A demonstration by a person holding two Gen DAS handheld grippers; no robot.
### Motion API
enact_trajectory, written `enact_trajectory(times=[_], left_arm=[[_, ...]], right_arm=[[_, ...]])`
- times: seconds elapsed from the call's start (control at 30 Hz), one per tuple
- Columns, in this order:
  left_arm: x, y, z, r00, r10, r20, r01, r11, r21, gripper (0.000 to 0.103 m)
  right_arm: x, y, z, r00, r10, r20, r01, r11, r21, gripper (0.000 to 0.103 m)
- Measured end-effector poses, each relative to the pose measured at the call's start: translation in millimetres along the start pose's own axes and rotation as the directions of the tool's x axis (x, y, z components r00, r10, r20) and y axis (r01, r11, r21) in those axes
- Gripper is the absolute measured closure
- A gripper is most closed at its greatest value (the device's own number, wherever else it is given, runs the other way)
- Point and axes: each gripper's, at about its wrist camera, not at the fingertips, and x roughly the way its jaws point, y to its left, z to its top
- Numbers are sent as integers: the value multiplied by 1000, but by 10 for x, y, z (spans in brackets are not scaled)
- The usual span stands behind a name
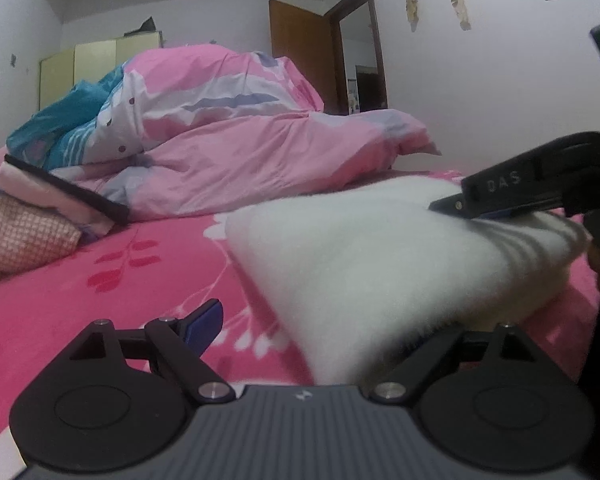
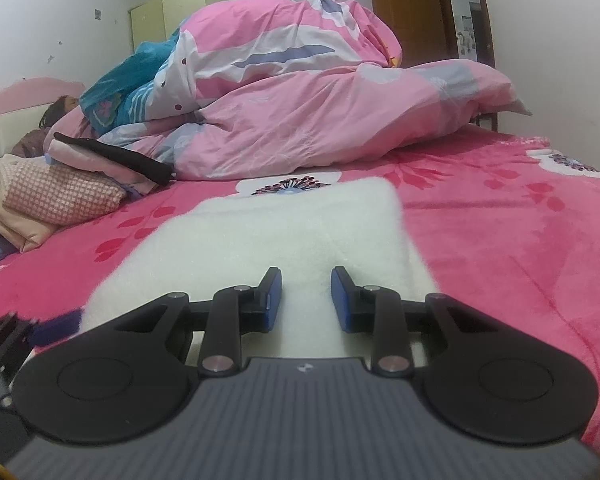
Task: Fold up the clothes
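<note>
**Mei:** On the pink floral bedsheet (image 2: 500, 220), the fluffy white fleece garment (image 2: 284, 224) lies folded into a flat oblong in front of the crumpled pink patterned duvet (image 2: 300, 112). Which tool has it?

**Jon:** The right gripper (image 2: 306, 298) sits at the near edge. Its jaws stand partly closed with a ridge of the white pile between the blue pads (image 2: 274, 292), so I judge it pinches the fabric, though whether the pads press firmly I cannot be sure. The left gripper (image 1: 332, 320) stands wide, nothing clamped. Its one visible blue finger (image 1: 206, 322) hangs over bare sheet, and the other finger hides behind the fleece.

**Mei:** So what makes the next fold tidy?

**Jon:** From the left view the fleece (image 1: 380, 256) rises in a soft hump, with the right gripper (image 1: 460, 204) lying on its far side. I'd slide the open left jaws under the near corner, catching every layer, before closing. Thick pile slips, so grip deep rather than at the fringe.

**Mei:** And the folded clothes stack (image 2: 64, 196) at the left?

**Jon:** Well apart, so there is no risk of snagging. Lift both corners evenly, or the oblong will skew.
</note>
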Motion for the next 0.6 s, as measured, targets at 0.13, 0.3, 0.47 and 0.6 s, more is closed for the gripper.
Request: enact_trajectory(times=[0.13, 0.3, 0.47, 0.6], left_arm=[[-16, -12, -13, 999, 24, 32, -26, 998, 54, 10], [-142, 152, -52, 1000, 5, 6, -6, 997, 74, 10], [-58, 189, 5, 1000, -15, -13, 16, 999, 42, 7], [89, 202, 100, 998, -54, -20, 55, 998, 29, 6]], right_arm=[[5, 12, -3, 1000, -3, -2, 3, 1000, -13, 77], [-3, -24, -6, 1000, 24, -6, -24, 1000, -21, 77], [-2, -22, -11, 1000, 27, -6, -27, 999, -20, 77], [11, -36, -11, 1000, 27, -6, -27, 1000, -7, 77]])
